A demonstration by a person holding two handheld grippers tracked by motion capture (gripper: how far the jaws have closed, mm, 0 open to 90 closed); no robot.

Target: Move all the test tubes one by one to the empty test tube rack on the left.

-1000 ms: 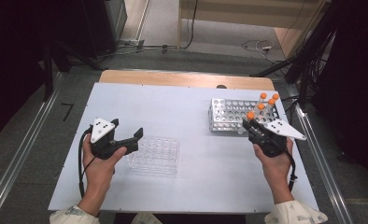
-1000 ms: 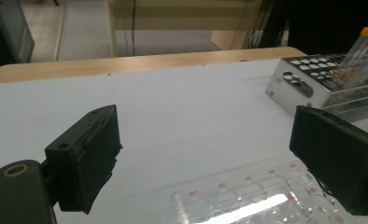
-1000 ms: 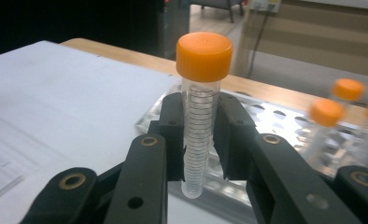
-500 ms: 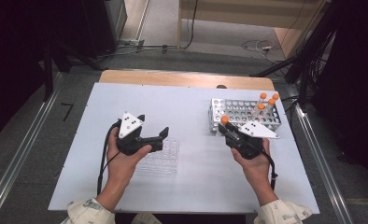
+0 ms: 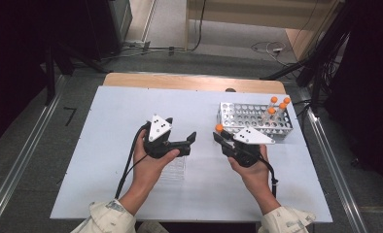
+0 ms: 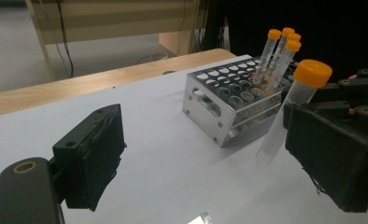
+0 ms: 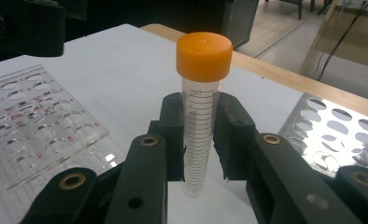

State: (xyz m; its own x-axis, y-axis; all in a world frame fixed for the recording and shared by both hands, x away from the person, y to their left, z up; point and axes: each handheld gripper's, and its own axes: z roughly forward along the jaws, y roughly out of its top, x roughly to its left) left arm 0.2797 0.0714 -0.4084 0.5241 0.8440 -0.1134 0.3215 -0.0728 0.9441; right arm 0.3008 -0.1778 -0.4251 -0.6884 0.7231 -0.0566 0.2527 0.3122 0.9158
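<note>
The right claw was clamped on a clear plastic graduated tube with an orange screw cap, holding it upright by its middle, cap above the jaws. The left claw stood wide apart and held nothing, with that tube just ahead of its right-hand jaw. The step in hand looked like carrying the tube from the silver metal perforated rack, behind and to the right of the right claw, toward the clear acrylic tube rack, which lay ahead and to its left on the white desk. Next, the tube's tip would need lining up over one hole and lowering straight. The metal rack held four more orange-capped tubes at its far corner; the acrylic rack's visible holes were empty.
</note>
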